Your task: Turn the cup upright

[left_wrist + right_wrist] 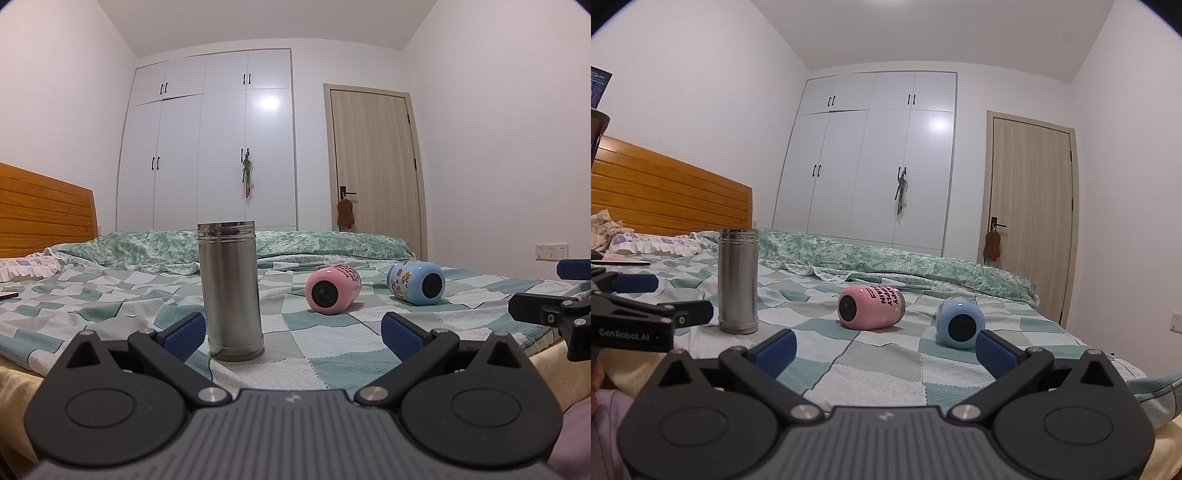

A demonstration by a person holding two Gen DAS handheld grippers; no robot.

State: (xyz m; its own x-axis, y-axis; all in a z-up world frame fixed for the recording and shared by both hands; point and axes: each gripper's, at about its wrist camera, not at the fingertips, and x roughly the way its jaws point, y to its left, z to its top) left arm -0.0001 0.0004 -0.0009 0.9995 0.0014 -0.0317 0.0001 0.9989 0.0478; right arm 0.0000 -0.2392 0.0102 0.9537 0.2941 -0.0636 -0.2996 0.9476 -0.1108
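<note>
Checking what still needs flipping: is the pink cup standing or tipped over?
Tipped over. The pink cup lies on its side on the bed cover, round end facing the camera.

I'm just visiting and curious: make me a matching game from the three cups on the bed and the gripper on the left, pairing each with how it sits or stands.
Things:
1. steel cup
2. pink cup
3. blue cup
4. left hand-held gripper

States:
A. lying on its side, rightmost
B. open, holding nothing
C. standing upright
D. lying on its side, in the middle

Pairs: 1-C, 2-D, 3-A, 4-B
</note>
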